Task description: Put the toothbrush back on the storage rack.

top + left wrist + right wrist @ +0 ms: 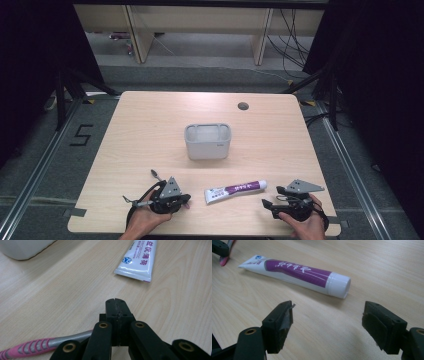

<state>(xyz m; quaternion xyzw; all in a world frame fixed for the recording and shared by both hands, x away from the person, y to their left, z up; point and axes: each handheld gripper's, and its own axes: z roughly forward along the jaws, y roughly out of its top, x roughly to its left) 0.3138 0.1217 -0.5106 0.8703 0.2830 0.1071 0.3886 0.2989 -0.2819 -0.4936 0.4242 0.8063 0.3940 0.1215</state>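
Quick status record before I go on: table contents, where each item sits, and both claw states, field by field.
surface: wooden table
container: grey bin, upright, mid-table
toothpaste tube: lying flat at the near edge between the two claws, cap toward the right claw
toothbrush: pink and grey handle lying on the table beside the left claw, partly hidden under it
left claw: jaws shut together, nothing between them
right claw: jaws wide open, empty, facing the tube's cap end
contact: neither claw touches the tube
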